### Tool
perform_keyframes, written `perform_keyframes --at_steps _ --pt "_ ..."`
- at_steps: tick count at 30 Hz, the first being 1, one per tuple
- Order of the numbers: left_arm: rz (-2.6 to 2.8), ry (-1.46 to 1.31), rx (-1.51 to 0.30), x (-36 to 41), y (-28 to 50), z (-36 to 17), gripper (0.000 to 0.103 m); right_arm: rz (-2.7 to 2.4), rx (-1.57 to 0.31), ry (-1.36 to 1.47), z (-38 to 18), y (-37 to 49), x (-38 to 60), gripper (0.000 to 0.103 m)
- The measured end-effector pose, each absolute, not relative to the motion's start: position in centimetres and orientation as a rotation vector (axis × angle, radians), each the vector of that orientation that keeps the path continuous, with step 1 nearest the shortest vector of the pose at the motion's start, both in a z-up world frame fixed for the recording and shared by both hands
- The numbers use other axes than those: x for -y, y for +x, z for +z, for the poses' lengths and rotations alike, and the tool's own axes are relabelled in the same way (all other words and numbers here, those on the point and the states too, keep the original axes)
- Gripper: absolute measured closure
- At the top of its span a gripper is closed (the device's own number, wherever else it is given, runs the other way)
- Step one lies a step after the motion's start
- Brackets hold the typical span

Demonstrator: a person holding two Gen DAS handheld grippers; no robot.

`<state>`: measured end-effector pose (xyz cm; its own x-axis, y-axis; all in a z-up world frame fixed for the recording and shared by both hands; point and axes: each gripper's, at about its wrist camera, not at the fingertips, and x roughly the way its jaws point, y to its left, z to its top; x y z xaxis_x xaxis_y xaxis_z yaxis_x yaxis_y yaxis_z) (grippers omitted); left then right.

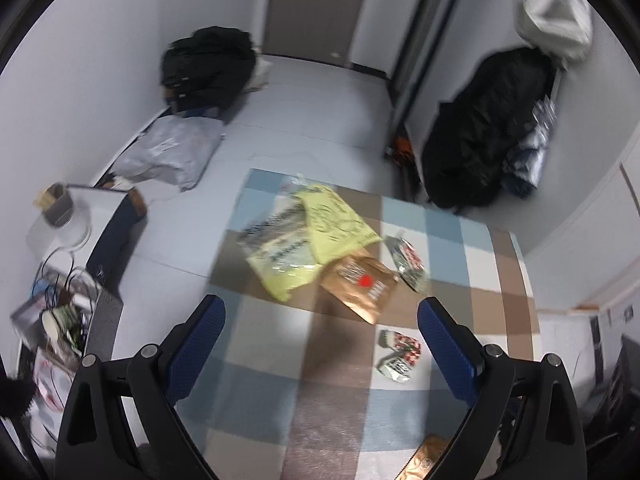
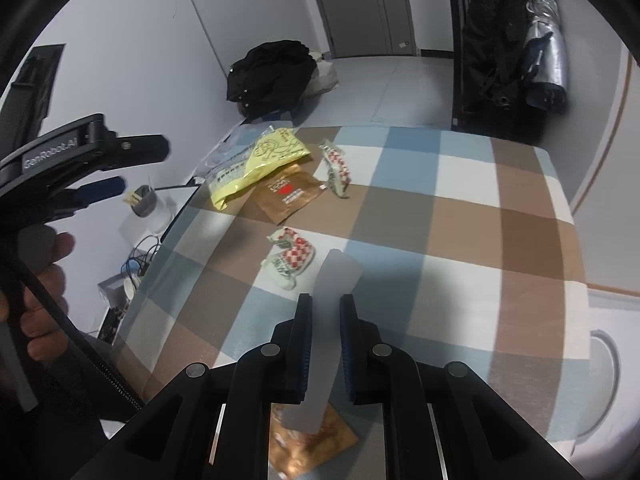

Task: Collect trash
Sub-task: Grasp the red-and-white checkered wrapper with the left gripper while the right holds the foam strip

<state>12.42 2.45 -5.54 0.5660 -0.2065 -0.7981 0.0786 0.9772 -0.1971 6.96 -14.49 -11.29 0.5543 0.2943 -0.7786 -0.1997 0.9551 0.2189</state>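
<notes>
Right claw [image 2: 324,308] pinches a translucent strip [image 2: 334,280].

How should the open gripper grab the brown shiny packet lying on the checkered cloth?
Probably by a free corner of the brown packet, coming from above on the side nearest the left gripper. It lies flat, and its far edge sits against the yellow bag.

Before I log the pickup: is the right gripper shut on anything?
Shut on a pale strip: the right gripper has its blue pads pressed against both sides of it, above the checked cloth.
</notes>
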Motion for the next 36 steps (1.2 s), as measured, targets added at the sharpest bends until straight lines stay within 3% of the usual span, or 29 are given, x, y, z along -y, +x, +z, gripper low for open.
perform_keyframes --at_steps 14,18,27,32,34,36 --pt "-0.236 0.025 -1.110 3.2 14.0 -10.4 0.009 0.230 -0.919 0.159 -11.4 7.1 19.5 0.091" --pt "-0.238 0.061 -1.153 3.9 14.2 -11.8 0.023 0.217 -0.929 0.177 -11.6 7.2 20.5 0.091" --pt "-0.230 0.137 -1.157 5.1 13.7 -12.1 0.036 0.226 -0.921 0.207 -11.4 7.1 21.3 0.091" --pt "-0.262 0.149 -1.149 5.5 13.0 -11.8 0.055 0.232 -0.919 0.204 -11.3 7.0 21.2 0.091" --pt "-0.264 0.154 -1.152 5.7 12.8 -11.8 0.068 0.232 -0.918 0.203 -11.3 7.0 21.1 0.091" --pt "-0.265 0.154 -1.162 5.7 12.5 -11.8 0.068 0.230 -0.917 0.199 -11.3 7.0 21.1 0.091"
